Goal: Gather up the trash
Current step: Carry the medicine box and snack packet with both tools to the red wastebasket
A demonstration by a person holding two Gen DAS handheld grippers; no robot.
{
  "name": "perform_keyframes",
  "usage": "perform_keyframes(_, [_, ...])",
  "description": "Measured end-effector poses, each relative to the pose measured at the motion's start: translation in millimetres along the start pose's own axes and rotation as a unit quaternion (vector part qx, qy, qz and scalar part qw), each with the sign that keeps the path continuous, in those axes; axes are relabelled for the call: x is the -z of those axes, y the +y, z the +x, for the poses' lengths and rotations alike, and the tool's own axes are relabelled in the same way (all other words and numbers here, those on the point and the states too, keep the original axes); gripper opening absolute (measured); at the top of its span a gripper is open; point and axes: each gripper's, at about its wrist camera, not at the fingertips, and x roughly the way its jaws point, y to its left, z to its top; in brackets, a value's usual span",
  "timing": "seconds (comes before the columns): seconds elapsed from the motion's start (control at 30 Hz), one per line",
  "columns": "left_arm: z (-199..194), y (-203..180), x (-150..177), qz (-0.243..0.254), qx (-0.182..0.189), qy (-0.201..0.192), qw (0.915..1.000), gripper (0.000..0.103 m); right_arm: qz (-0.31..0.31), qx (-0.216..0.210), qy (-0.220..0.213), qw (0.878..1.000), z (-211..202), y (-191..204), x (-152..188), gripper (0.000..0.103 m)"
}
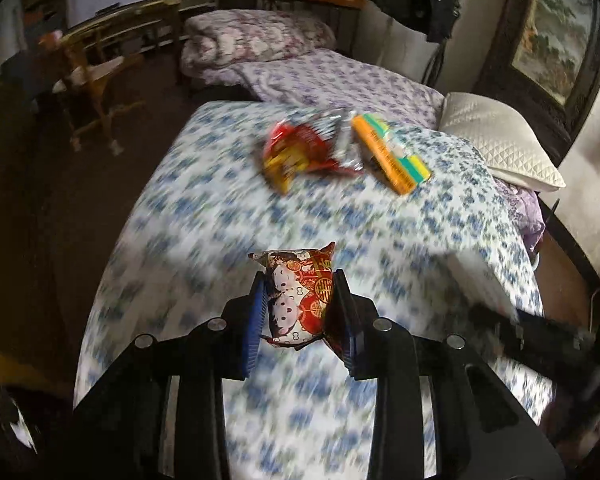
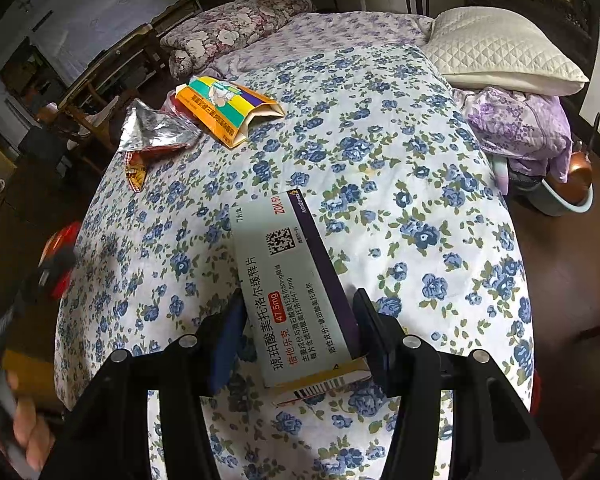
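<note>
Gripper on the right (image 2: 300, 328) clamps a white medicine box (image 2: 296, 288) at lower centre, above the floral bed (image 2: 380, 140). Left gripper (image 1: 298, 304) pinches a small red cartoon packet (image 1: 298, 292) at lower centre. An orange carton (image 2: 228, 108) and a foil wrapper (image 2: 152, 132) lie upper left.

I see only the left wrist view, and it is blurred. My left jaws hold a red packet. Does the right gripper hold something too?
Observer: Yes. The right gripper is shut on a white and purple medicine box.
Operator: The orange box is smeared for me. Is it closed?
Observer: No. The orange box has one end open.
Operator: And the wrapper beside it?
Observer: The wrapper lies torn open, silver inside up, near the edge of the bed.
</note>
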Motion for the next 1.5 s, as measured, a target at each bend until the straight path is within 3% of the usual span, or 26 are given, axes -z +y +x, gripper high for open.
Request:
perform_keyframes(0.13, [-6, 12, 12, -0.023, 0.017, -0.001, 0.9996, 0.033, -0.003, 0.014, -0.003, 1.0, 0, 3, 2, 0.054])
perform_keyframes(0.23, [-5, 10, 9, -0.014, 0.006, -0.015, 0.9998, 0.033, -0.017, 0.036, -0.002, 0.999, 3, 12, 3, 0.056])
perform_keyframes(0.43, [-6, 2, 10, -0.002, 0.021, -0.018, 0.9996, 0.033, -0.055, 0.078, -0.008, 0.995, 9, 27, 6, 0.059])
perform_keyframes(0.53, [-8, 1, 10, -0.002, 0.023, -0.022, 0.9995, 0.033, -0.072, 0.089, -0.013, 0.993, 10, 33, 7, 0.053])
perform_keyframes(0.67, [-3, 5, 8, -0.011, 0.026, -0.015, 0.9995, 0.033, -0.047, 0.05, -0.026, 0.997, 1, 28, 3, 0.051])
perform_keyframes(1.07, [-13, -10, 9, 0.005, 0.027, -0.032, 0.9991, 0.033, -0.019, 0.017, -0.077, 0.997, -43, 30, 14, 0.051])
perform_keyframes(1.27, [-28, -45, 11, 0.036, 0.038, -0.041, 0.9978, 0.033, 0.009, 0.015, -0.099, 0.995, -86, -2, 44, 0.051])
perform_keyframes(1.5, [-50, -97, 19, 0.064, 0.08, -0.045, 0.9937, 0.033, 0.057, 0.029, -0.124, 0.99, -132, -55, 66, 0.051])
